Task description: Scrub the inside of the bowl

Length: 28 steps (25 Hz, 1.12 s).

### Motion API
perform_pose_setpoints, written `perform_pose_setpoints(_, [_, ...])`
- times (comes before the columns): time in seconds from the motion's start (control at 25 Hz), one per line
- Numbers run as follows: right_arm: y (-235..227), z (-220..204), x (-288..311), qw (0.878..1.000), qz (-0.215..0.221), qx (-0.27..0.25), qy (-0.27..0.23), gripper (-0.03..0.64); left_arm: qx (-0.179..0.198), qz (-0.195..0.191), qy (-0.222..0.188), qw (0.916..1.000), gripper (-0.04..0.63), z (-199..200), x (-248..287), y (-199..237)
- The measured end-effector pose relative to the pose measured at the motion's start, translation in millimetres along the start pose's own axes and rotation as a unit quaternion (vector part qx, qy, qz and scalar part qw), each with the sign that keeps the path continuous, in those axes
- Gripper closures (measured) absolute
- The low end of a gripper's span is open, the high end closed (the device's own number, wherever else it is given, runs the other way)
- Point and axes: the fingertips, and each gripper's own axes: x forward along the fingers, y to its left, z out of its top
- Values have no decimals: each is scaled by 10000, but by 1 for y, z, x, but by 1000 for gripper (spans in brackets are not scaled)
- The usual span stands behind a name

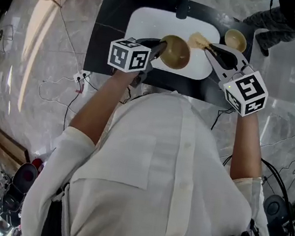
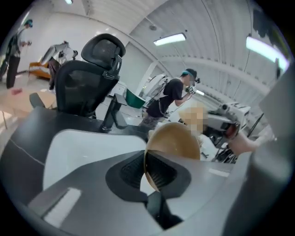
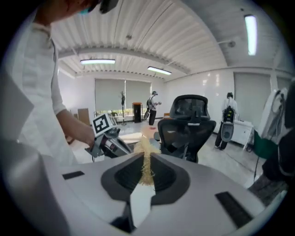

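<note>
Clenched on the bowl (image 1: 176,52) rim, my left gripper (image 1: 158,50) holds it tilted (over the white tray (image 1: 144,22)); my right gripper (image 1: 208,46) grasps the scrubber (image 1: 197,39).

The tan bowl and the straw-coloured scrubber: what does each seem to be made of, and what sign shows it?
Tan round bowl: probably wood or wood-look plastic; smooth, even tan surface, thin rim. Straw-coloured fibrous scrubber: likely plant fibre, loofah-like; loose, frayed pale strands show.
</note>
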Motion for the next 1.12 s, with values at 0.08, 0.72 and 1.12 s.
perform_pose_setpoints(0.08, [-9, 1, -5, 9984, 115, 451, -322, 580, -166, -669, -114, 9976, 583, 3, -3, -13])
perform_pose_setpoints(0.72, [35, 54, -1, 9600, 1946, 1228, -1594, 580, -620, -3934, -123, 9172, 581, 28, -40, -82])
perform_pose_setpoints(1.12, [71, 64, -29, 9366, 2765, 1024, -1891, 580, -1142, -3916, -299, 9125, 581, 28, -32, -65])
